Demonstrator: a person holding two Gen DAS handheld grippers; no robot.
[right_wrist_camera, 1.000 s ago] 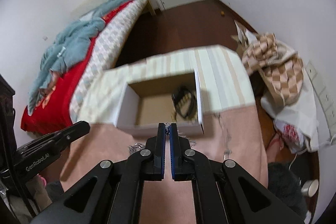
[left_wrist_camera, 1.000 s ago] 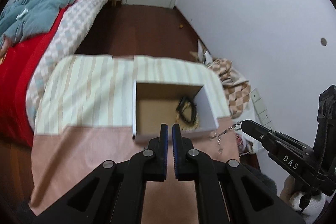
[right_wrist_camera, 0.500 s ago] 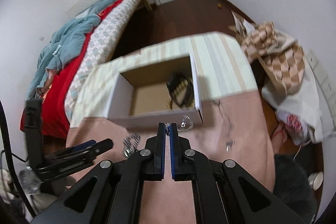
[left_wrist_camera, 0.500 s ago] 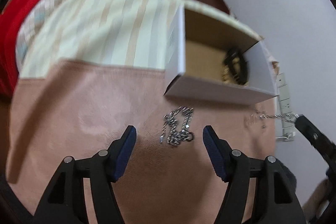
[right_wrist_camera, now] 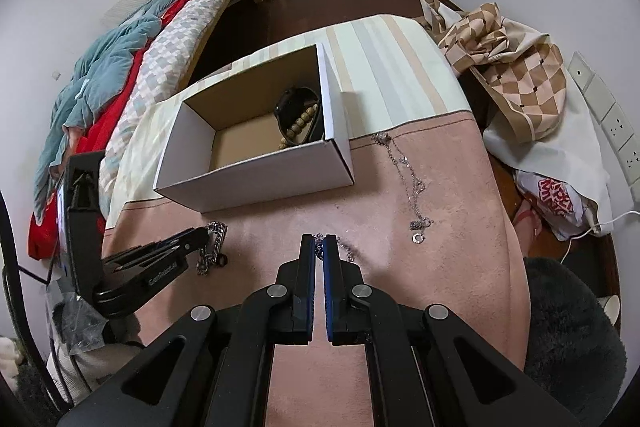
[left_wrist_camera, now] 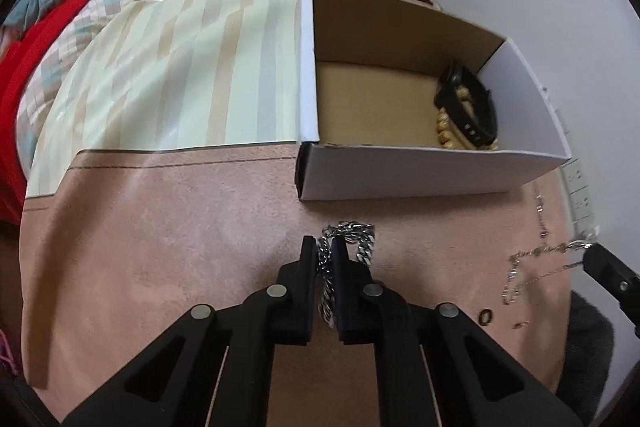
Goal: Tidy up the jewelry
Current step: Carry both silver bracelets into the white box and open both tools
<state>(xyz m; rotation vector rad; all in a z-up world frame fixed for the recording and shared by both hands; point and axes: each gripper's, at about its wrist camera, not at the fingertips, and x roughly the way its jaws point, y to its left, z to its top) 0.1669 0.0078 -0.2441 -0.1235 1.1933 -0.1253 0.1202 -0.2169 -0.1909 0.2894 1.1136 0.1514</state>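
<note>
My left gripper (left_wrist_camera: 324, 247) is shut on a thick silver chain (left_wrist_camera: 354, 237) that lies on the pink cloth just in front of the white cardboard box (left_wrist_camera: 420, 175); it also shows in the right wrist view (right_wrist_camera: 204, 237). My right gripper (right_wrist_camera: 319, 245) is shut on a thin silver chain (right_wrist_camera: 344, 247), low over the cloth; it shows at the right edge of the left wrist view (left_wrist_camera: 592, 259). In the box lie a black band (left_wrist_camera: 468, 107) and a wooden bead bracelet (left_wrist_camera: 448, 131).
A long thin necklace (right_wrist_camera: 404, 167) lies on the pink cloth to the right of the box. A small ring (left_wrist_camera: 485, 316) lies near the table's right edge. A bed (right_wrist_camera: 120, 75) stands to the left, and bags (right_wrist_camera: 520, 87) and wall sockets to the right.
My left gripper opened, came down over the thick chain and has shut on it. My right gripper stayed shut on the thin chain and dropped toward the cloth.
</note>
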